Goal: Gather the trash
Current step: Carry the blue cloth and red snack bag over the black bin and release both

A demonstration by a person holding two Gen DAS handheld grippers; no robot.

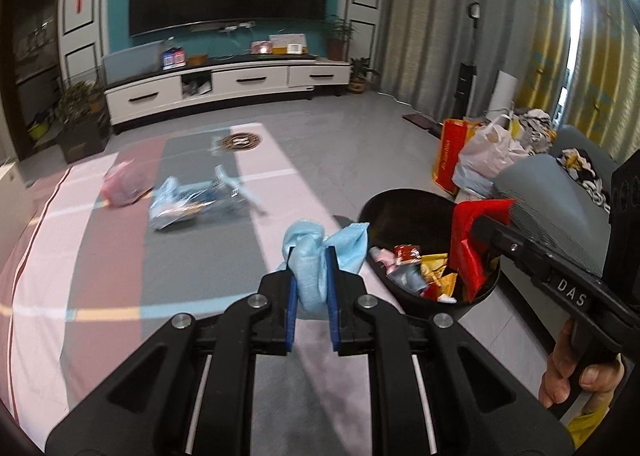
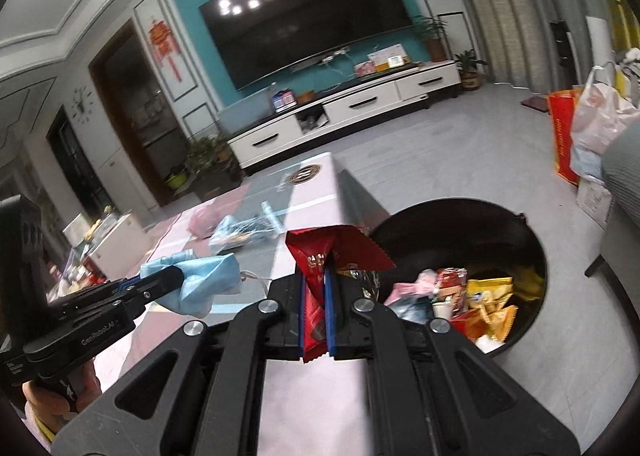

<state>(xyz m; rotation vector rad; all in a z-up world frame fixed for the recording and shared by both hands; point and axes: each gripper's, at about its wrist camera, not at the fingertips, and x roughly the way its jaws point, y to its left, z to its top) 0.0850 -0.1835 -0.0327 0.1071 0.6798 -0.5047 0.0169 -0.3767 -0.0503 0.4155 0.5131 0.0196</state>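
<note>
The left gripper [image 1: 311, 256] is clenched on a crumpled light-blue face mask [image 1: 316, 256], which sits squeezed between its two blue pads and bulges out above and to the right of them. It hangs over the near edge of the desk [image 1: 120, 256], just left of the black trash bin [image 1: 400, 207].

The right gripper [image 2: 315, 276] is clenched on a red snack wrapper [image 2: 320, 256]; the wrapper runs down between the pads and fans out above them, its serrated edge reaching toward the bin. In the left wrist view that wrapper [image 1: 466, 240] hangs over the bin's open mouth.

The bin stands on the floor right beside the desk and already holds a heap of red, yellow and pink wrappers [image 2: 472, 296].

Farther back on the desk lie a clear plastic bag [image 1: 192, 203] and a pink bag [image 1: 124, 185], both blurred and well apart from either gripper.
</note>
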